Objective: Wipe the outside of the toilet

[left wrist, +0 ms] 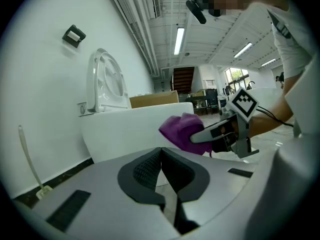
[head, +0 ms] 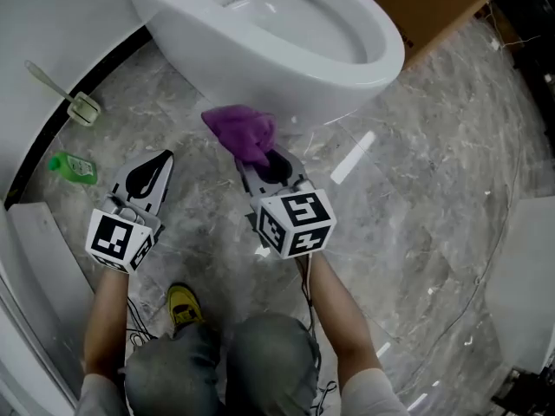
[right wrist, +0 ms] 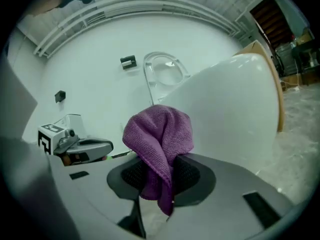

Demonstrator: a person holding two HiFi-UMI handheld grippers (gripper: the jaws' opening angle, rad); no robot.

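Both jaws of your right gripper [head: 270, 170] pinch the purple cloth [head: 244, 133], its bunched end just short of the toilet [head: 260, 72] outer wall straight ahead; your left gripper [head: 156, 168], closed and empty, hangs farther off.

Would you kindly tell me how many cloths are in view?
1: the purple cloth, clamped in the right gripper, beside the toilet. Others may be hidden behind the toilet.

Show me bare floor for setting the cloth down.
Bare marble floor lies right of the right tool holding the purple cloth, in front of the toilet. The left is crowded: green bottle, brush and left tool near the wall.
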